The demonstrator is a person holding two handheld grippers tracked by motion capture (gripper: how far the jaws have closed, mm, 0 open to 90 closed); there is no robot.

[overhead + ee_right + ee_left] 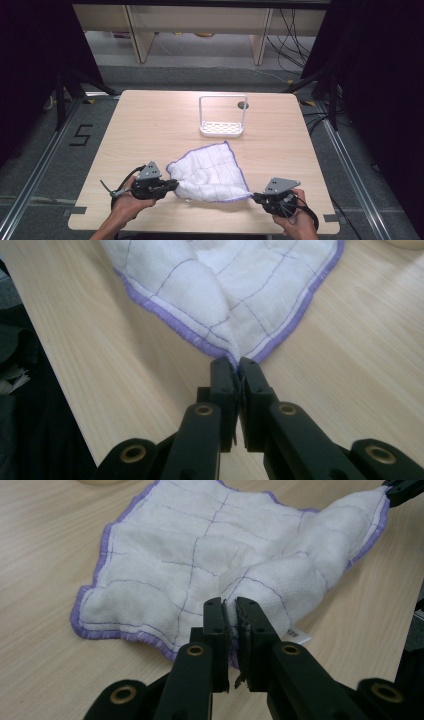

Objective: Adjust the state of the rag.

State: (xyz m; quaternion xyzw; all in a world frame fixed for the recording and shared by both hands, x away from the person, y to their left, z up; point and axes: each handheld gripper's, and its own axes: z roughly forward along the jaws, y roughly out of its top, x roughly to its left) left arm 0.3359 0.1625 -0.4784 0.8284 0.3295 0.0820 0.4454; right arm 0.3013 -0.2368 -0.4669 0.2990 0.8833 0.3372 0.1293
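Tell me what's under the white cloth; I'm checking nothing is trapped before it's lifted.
Around the white cloth only the bare wooden table shows. Whatever lies beneath its bunched middle is covered and cannot be seen.

White rack (222, 117) stands beyond cloth (210, 172); bare table (145, 120) either side.

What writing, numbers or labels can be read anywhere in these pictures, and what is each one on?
"5": a black mark on the grey floor left of the table, in the high view.
A small white tag on the cloth, in the left gripper view: it carries tiny print, too small and blurred to read.
No other readable text.
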